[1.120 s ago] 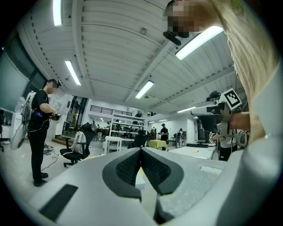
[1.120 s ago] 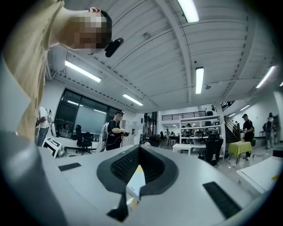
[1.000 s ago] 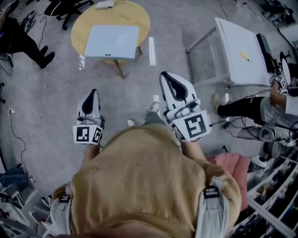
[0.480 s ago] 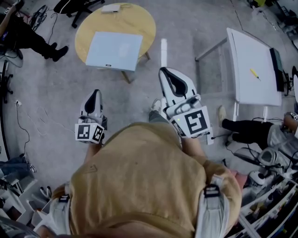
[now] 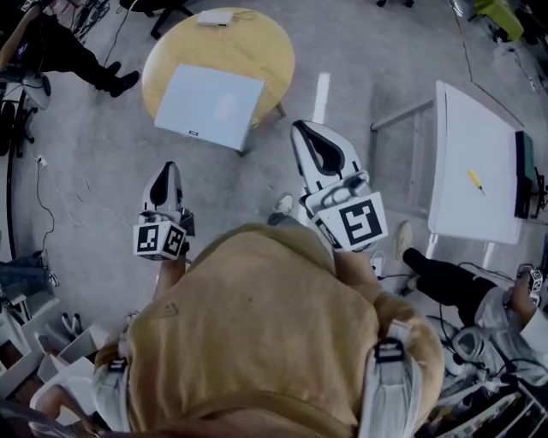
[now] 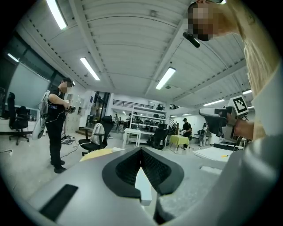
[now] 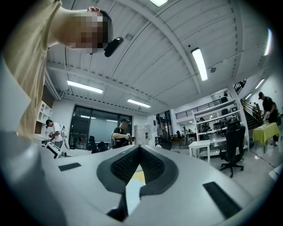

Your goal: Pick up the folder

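Standing person (image 5: 257, 334): in a tan top, fills the lower head view, faces 12 o'clock and carries a gripper in each hand.
Floor (image 5: 103, 197): bare grey concrete, with loose cables at 9 o'clock.
White table (image 5: 467, 128): at 3 o'clock of the person, with a yellow pen (image 5: 475, 180) lying on it.
Round table (image 5: 265, 51): wooden, at 11 o'clock, well apart from both grippers.
Folder (image 5: 210, 107): pale grey-blue, lying flat on the round table, its near corner reaching the rim at 5 o'clock.
Small white item (image 5: 214, 17): at the round table's far edge, too small to name with any confidence.
Progress: nothing of the pick-up is done; the folder lies untouched. Closing in on the table, spreading the jaws, pinching an edge and lifting all remain.
Right gripper (image 5: 306, 133): points to 12 o'clock over the floor, with its jaws pressed together and nothing between them.
Left gripper (image 5: 167, 169): lower at 9 o'clock of the right one, with its jaws pressed together too, empty and touching nothing.
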Action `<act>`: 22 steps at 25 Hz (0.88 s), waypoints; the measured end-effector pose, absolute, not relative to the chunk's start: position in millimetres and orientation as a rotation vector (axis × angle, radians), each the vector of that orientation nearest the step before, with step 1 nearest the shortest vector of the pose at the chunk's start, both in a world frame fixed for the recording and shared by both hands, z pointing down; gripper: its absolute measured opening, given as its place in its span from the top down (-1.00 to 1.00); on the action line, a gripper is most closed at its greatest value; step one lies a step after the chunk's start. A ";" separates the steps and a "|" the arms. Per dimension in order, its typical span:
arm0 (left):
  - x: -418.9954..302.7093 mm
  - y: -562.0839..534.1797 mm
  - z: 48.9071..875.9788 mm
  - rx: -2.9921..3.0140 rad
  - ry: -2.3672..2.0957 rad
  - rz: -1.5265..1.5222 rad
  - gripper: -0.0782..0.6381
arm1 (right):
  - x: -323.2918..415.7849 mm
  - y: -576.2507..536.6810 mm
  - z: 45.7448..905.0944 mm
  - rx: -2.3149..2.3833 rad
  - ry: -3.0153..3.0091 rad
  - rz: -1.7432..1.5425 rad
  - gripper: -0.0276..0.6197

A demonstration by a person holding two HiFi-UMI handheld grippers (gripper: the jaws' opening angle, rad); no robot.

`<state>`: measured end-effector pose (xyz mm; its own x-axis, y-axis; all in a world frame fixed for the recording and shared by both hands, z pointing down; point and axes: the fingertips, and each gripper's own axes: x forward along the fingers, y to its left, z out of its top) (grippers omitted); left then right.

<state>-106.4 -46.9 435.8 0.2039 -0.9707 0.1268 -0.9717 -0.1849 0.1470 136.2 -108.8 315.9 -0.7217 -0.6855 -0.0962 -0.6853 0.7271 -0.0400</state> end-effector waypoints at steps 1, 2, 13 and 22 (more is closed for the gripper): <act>-105.2 -48.7 435.3 2.259 -1.888 0.015 0.77 | 139.5 -114.7 315.8 -1.105 2.821 -0.014 0.91; -104.0 -49.8 434.6 2.242 -1.908 0.024 0.77 | 142.7 -119.7 317.6 -1.085 2.828 -0.023 0.91; -95.6 -70.8 455.8 2.107 -1.925 0.028 0.77 | 159.7 -150.0 328.5 -1.015 2.837 -0.083 0.91; -101.7 -94.7 525.9 1.909 -1.520 -0.350 0.74 | 150.3 -163.9 325.3 -1.075 2.823 -0.073 0.91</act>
